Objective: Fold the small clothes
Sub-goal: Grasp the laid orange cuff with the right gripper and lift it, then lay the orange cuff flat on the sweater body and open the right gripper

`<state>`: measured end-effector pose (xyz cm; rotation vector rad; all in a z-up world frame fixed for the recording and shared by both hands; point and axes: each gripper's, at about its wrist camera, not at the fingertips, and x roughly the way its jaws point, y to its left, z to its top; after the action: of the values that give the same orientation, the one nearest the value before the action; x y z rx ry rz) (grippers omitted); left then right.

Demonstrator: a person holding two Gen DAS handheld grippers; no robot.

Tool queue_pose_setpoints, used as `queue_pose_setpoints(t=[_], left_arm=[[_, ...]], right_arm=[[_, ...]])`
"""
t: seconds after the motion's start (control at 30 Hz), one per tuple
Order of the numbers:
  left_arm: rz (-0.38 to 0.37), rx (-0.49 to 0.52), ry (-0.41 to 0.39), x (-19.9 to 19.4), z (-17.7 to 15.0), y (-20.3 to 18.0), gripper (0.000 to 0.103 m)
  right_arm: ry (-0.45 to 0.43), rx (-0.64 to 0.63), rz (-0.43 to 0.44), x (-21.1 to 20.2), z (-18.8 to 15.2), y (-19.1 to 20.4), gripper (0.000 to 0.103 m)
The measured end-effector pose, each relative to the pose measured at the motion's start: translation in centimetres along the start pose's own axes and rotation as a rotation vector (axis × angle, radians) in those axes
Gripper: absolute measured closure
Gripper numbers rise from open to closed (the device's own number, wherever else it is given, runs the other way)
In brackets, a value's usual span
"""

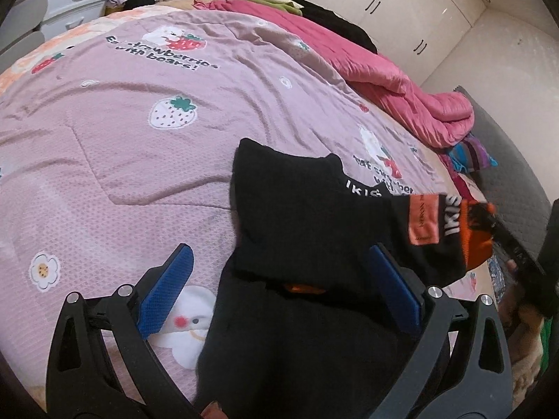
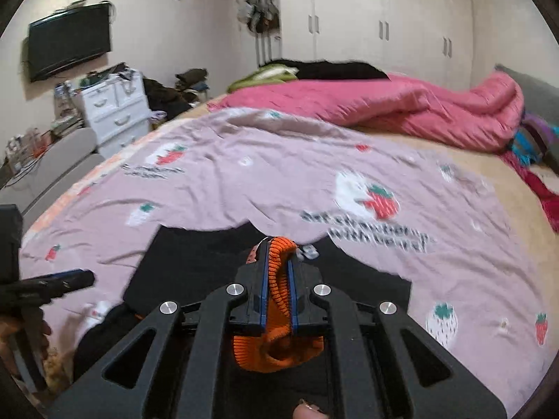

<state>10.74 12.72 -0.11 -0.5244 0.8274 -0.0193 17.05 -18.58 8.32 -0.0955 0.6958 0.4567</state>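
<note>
Sleeve cuff lifted for a fold

The right gripper (image 2: pixel 278 272) was clamped on the orange cuff (image 2: pixel 279 289), probably to fold the black garment (image 1: pixel 300 216), which lay on the pink bedspread (image 1: pixel 139 146); the left gripper (image 1: pixel 281 267) stood apart over it.

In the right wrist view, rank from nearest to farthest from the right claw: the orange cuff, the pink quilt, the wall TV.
1. Orange cuff: clamped between the right claw pads.
2. Pink quilt: bunched along the bed's far side, toward the right.
3. Wall TV: upper left, on the wall beyond the bed.
</note>
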Motion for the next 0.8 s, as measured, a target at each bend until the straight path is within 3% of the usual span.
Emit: queue_pose_setpoints(t=[0.4, 0.8], left_arm=[[0.000, 0.057, 0.027, 2.2, 0.4, -2.0, 0.010], [-0.001, 0.127, 0.073, 5.0, 0.3, -4.4, 0.010]], right_arm=[[0.032, 0.084, -0.071, 1.0, -4.4, -3.2, 0.095], [0.058, 0.095, -0.105, 1.9, -5.6, -3.9, 0.095]])
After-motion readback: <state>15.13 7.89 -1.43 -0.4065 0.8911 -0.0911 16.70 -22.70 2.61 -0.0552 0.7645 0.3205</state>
